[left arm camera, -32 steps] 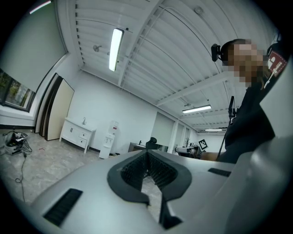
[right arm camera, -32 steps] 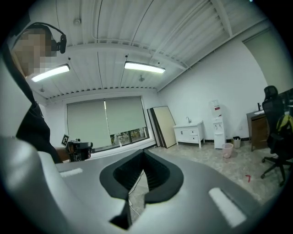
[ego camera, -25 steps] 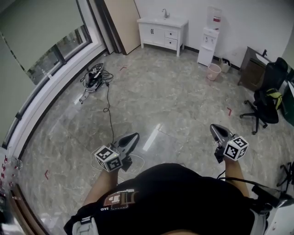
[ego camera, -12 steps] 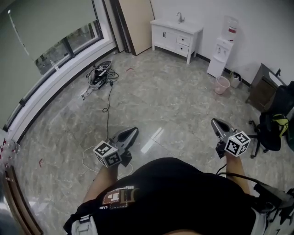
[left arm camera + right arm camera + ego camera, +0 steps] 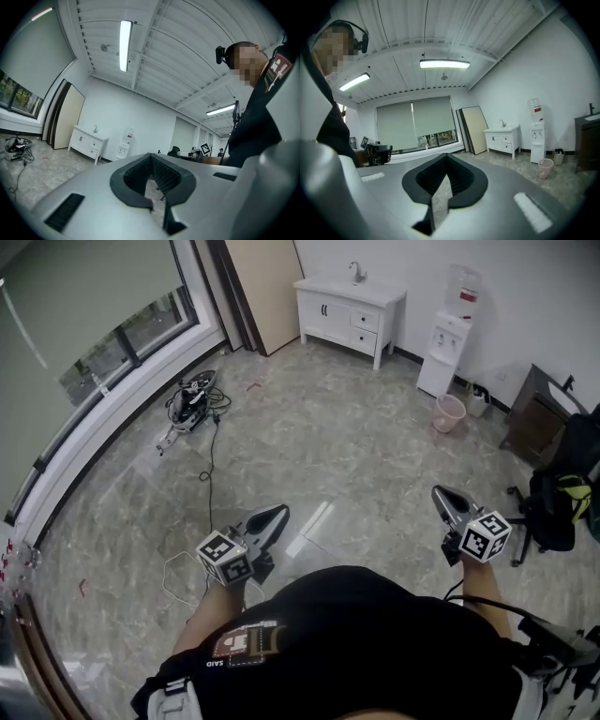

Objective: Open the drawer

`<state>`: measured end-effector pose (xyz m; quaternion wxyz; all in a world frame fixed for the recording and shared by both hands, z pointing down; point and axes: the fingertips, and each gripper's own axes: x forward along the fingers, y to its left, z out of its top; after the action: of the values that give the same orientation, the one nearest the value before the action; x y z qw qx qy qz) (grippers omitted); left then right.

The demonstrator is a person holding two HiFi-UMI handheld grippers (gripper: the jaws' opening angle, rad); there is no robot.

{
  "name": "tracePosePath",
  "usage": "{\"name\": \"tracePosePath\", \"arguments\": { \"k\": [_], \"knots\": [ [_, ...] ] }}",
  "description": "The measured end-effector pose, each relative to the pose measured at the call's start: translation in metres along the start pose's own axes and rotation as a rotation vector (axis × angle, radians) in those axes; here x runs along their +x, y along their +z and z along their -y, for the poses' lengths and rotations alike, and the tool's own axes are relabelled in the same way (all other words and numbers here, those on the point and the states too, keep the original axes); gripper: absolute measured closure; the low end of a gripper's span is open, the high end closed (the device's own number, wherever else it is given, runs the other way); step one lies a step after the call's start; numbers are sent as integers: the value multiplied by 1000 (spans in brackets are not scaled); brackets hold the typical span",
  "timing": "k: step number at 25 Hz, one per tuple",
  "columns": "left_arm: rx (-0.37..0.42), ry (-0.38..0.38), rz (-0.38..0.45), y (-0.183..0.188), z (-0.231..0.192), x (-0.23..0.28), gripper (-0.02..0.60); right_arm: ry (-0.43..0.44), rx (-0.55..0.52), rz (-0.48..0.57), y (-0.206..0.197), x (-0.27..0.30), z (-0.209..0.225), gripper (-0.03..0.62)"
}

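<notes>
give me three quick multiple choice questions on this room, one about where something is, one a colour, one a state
1. Where does the pink bin stand?
A. beside the water dispenser
B. under the window
C. on the chair

2. What colour is the sink cabinet?
A. brown
B. white
C. grey

3. How are the left gripper's jaws?
A. wide apart
B. shut on a handle
C. shut with nothing between

Answers:
1 A, the bin sits on the floor next to the dispenser.
2 B, its doors and drawers are white.
3 C, the tips meet and nothing sits between them.
</notes>
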<state>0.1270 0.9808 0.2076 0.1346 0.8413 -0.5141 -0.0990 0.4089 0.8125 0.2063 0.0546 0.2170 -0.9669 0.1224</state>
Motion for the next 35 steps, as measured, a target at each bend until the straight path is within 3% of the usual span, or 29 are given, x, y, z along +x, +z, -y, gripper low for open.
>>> {"name": "tracePosePath", "arguments": {
  "k": [4, 9, 13, 24, 28, 35],
  "knots": [
    [-14, -47, -13, 3, -36, 26, 583, -50, 16, -5, 1, 27, 19, 595],
    [-49, -128, -3, 31, -108, 62, 583, -130, 4, 17, 22, 80, 35, 595],
    [-20, -198, -33, 58, -164, 90, 583, -193, 10, 39, 42, 118, 48, 595],
    [0, -259, -75, 106, -297, 158, 583, -283, 60, 80, 67, 229, 101, 595],
    [-16, -269, -78, 106, -318, 183, 583, -291, 68, 64, 67, 246, 123, 595],
    [-14, -255, -85, 92, -325, 266, 583, -273, 95, 81, 75, 249, 213, 595]
  ]
}}
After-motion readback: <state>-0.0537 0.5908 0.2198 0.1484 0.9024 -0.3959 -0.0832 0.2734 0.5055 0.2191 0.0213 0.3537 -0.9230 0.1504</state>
